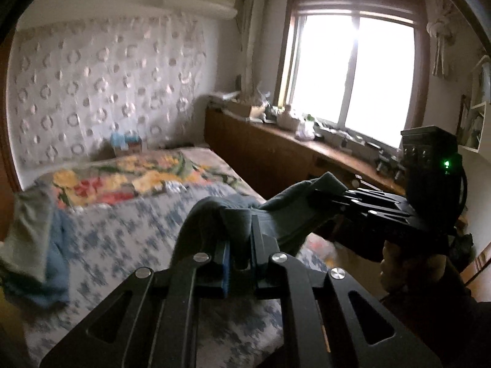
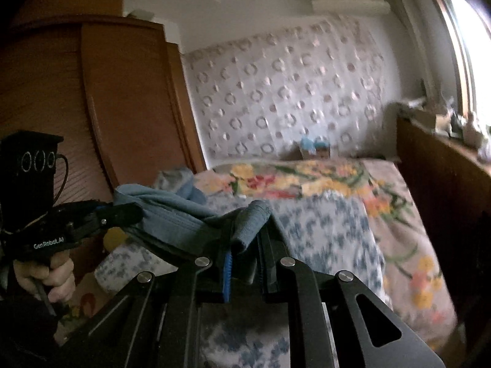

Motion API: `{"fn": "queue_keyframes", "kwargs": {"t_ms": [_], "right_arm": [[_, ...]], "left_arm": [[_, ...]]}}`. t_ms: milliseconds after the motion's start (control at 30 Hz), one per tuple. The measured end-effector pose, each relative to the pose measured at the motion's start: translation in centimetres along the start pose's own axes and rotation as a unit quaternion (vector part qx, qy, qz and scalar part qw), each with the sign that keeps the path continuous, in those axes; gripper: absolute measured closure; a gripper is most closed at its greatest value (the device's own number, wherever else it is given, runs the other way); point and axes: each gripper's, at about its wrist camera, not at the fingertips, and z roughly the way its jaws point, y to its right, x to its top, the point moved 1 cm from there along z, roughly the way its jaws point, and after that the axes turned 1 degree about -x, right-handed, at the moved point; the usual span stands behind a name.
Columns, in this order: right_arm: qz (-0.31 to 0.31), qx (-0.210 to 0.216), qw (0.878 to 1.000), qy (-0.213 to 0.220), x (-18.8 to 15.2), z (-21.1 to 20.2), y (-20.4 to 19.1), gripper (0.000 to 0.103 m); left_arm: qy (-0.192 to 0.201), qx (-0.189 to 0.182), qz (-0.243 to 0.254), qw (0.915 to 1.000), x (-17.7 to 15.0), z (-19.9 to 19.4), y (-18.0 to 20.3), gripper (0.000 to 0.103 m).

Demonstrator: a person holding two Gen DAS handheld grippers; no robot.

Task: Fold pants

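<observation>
The pants (image 1: pixel 285 208) are dark grey-blue cloth held up in the air above the bed, stretched between both grippers. My left gripper (image 1: pixel 241 239) is shut on one bunched end of the pants. My right gripper (image 1: pixel 331 196) shows at the right of the left wrist view, shut on the other end. In the right wrist view the right gripper (image 2: pixel 245 245) pinches a rolled edge of the pants (image 2: pixel 172 217), and the left gripper (image 2: pixel 122 211) shows at the left, shut on the cloth. The part of the pants hanging below is hidden.
A bed (image 1: pixel 138 233) with a blue-and-white patterned sheet and a floral blanket (image 1: pixel 129 178) lies below. Other cloth (image 1: pixel 33 245) is piled at its left. A wooden cabinet (image 1: pixel 276 159) with clutter runs under the window. A wooden wardrobe (image 2: pixel 92 107) stands left.
</observation>
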Motion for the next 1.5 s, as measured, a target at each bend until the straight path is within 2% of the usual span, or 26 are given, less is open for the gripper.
{"fn": "queue_keyframes", "kwargs": {"t_ms": [200, 400, 533, 700, 800, 1033, 1233, 1500], "right_arm": [[-0.033, -0.001, 0.999, -0.002, 2.3, 1.8, -1.8, 0.090], [-0.054, -0.013, 0.998, -0.028, 5.2, 7.9, -1.1, 0.090], [-0.065, -0.023, 0.997, -0.026, 8.3, 11.7, -1.3, 0.090], [-0.077, -0.024, 0.997, -0.011, 10.3, 14.7, -2.1, 0.090], [-0.067, -0.014, 0.997, -0.021, 8.7, 16.4, -1.7, 0.090], [-0.055, -0.009, 0.993, -0.103, 1.6, 19.2, -1.4, 0.090], [-0.033, 0.006, 0.989, -0.143, -3.4, 17.1, -2.3, 0.090], [-0.014, 0.011, 0.986, -0.164, -5.8, 14.3, -2.0, 0.090]], "left_arm": [[0.010, 0.034, 0.008, 0.9993, 1.6, 0.1, -2.9, 0.093], [-0.003, 0.067, 0.000, 0.9977, 3.2, 3.6, -7.6, 0.093], [0.000, 0.106, 0.014, 0.9943, 5.8, 5.6, -10.3, 0.093], [0.011, 0.122, 0.023, 0.9922, 7.5, 6.2, -12.1, 0.093], [0.000, 0.123, 0.018, 0.9922, 6.1, 6.8, -13.0, 0.093], [-0.065, 0.115, 0.007, 0.9912, -1.4, 8.7, -12.3, 0.093], [-0.098, 0.093, 0.008, 0.9908, -5.9, 7.9, -9.9, 0.093], [-0.116, 0.079, -0.010, 0.9900, -10.2, 5.9, -7.6, 0.092]]}}
